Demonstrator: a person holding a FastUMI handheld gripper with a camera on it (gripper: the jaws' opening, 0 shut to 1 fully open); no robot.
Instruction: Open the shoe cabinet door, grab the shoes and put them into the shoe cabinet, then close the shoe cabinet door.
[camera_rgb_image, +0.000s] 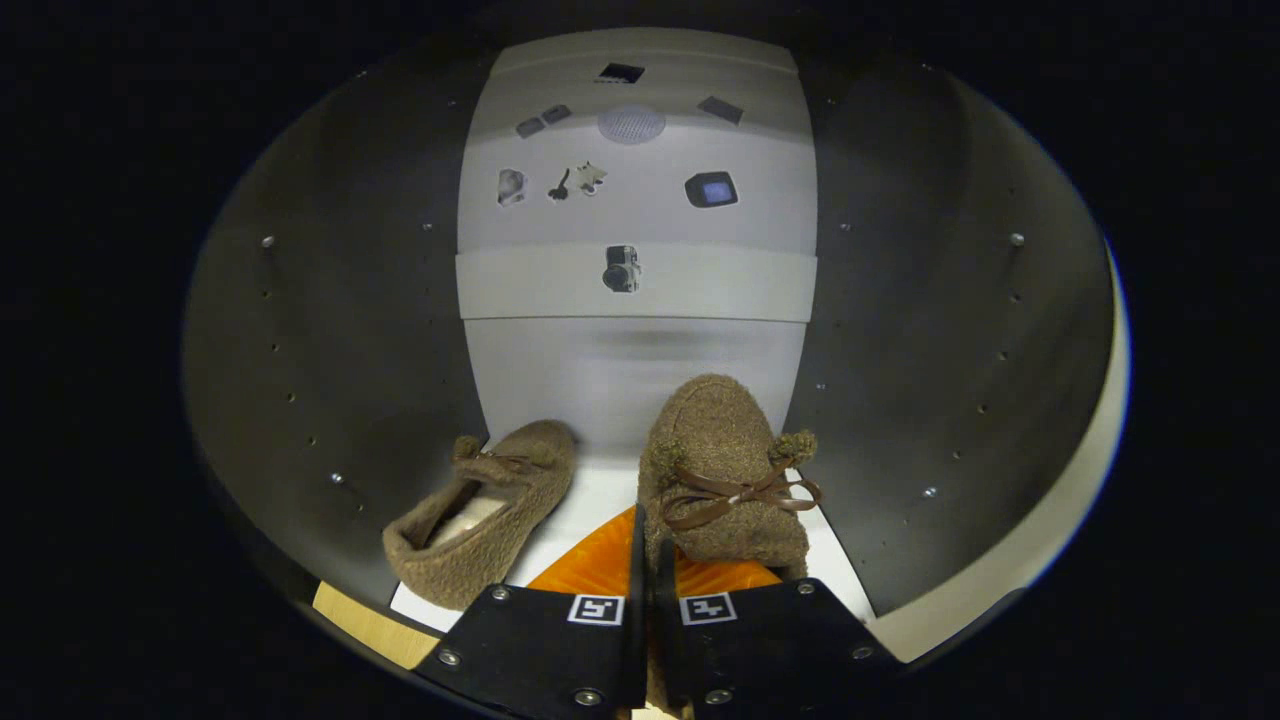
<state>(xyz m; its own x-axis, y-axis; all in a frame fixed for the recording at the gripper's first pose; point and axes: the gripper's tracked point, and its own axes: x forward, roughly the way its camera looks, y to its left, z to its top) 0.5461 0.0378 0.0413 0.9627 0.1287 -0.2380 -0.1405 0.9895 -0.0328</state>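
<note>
Landmark: cabinet shelf (600, 490). Left shoe (485, 525) lies on it, placed. Right shoe (725, 470) stands beside it, its heel rim pinched in the narrow gripper (648, 545). Step: placing second shoe. Next, probably: release, withdraw, close door.

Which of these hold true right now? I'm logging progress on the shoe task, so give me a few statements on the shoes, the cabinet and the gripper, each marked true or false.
1. Both shoes are inside the shoe cabinet. True.
2. The gripper is wide open with nothing between its fingers. False: it is closed on the right shoe.
3. The left shoe lies tilted on its side. True.
4. The right shoe has no lace. False: a brown bow sits on top.
5. The cabinet door is closed. False: the interior is open to view.
</note>
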